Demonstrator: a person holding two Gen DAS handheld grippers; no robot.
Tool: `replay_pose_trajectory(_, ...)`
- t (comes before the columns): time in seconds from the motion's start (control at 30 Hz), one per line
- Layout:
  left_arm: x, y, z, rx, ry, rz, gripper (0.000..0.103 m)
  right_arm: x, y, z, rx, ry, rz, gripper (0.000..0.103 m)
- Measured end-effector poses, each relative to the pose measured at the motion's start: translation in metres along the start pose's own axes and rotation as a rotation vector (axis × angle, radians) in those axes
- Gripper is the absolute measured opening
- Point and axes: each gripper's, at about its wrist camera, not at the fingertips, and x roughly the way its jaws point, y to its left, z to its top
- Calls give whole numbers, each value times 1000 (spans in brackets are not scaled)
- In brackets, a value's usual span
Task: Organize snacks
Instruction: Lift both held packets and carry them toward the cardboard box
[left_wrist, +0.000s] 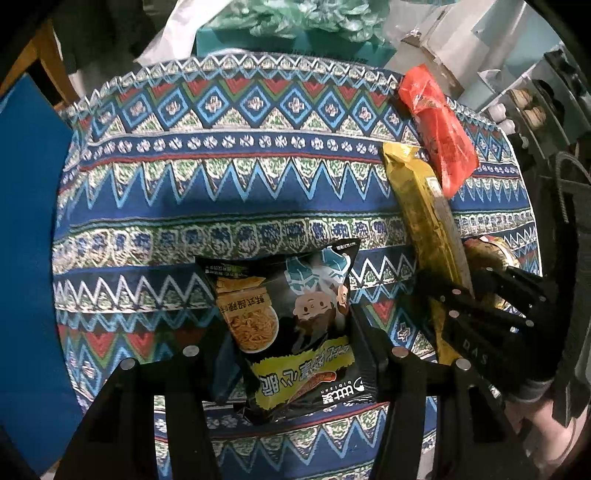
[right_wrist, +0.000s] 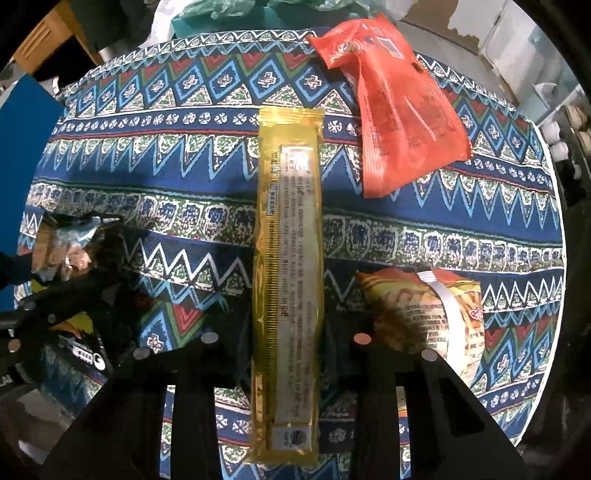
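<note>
My left gripper (left_wrist: 291, 354) straddles a black noodle-snack bag (left_wrist: 291, 328) on the patterned tablecloth; its fingers (left_wrist: 221, 373) touch the bag's sides. My right gripper (right_wrist: 286, 339) straddles a long gold packet (right_wrist: 288, 266), fingers close against both sides. The gold packet also shows in the left wrist view (left_wrist: 424, 229), with the right gripper (left_wrist: 476, 306) on it. A red bag (right_wrist: 402, 122) lies at the far right of the table. A yellow-orange bag (right_wrist: 432, 317) lies right of the gold packet.
The round table (left_wrist: 221, 177) has a blue patterned cloth. Behind it stand a teal box (left_wrist: 280, 42) and plastic bags. A blue panel (left_wrist: 29, 236) is at the left. Shelving and clutter (left_wrist: 535, 110) stand at the right.
</note>
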Motion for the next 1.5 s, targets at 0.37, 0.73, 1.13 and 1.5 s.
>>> replay_pose_trajectory(0.37,-38,15,-8,54,-85,41,57,-37,30,16,13,-45,21,31)
replay_pose_trajectory(0.73,-85,35,-16,49,-170,62,57,-83,56,32,1,-121,78,31)
replay_pose_trajectory(1.13,-134,67,-25,14,-233,70,57,-126,87,38,-62,-169,171,31)
replay_pose_trajectory(1.5,-163,102,-31,-26,-278,85,57,-148,140,54,-150,-195,228,31)
